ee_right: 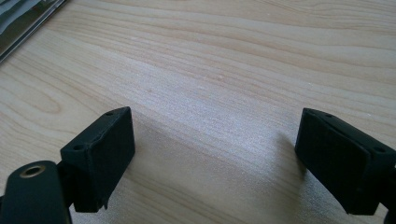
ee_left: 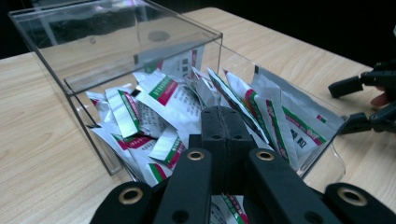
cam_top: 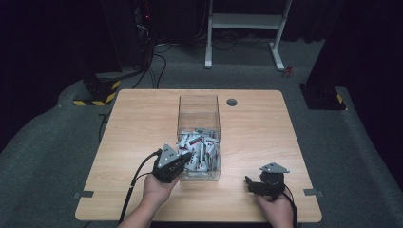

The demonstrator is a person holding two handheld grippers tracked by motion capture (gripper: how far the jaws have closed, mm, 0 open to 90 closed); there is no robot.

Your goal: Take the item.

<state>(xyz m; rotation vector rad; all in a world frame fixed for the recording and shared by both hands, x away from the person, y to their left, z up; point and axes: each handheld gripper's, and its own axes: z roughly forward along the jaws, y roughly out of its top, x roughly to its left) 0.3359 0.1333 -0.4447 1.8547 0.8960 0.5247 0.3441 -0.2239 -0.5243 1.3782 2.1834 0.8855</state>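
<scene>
Our left gripper [ee_left: 225, 140] has its jaws pressed together, nothing visibly between them, poised at the near wall of a clear box [cam_top: 198, 107] full of sachets [ee_left: 170, 100] at the table's [cam_top: 142, 118] centre. Our right gripper [ee_right: 215, 158] rests wide apart over bare wood, well clear. Pushing forward could shove the light box; open room lies on both sides.

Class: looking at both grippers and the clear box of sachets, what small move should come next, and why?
Probably open the left gripper: its jaws are shut with nothing between them, poised over the sachets in the clear box. The right gripper is open above bare table.
</scene>
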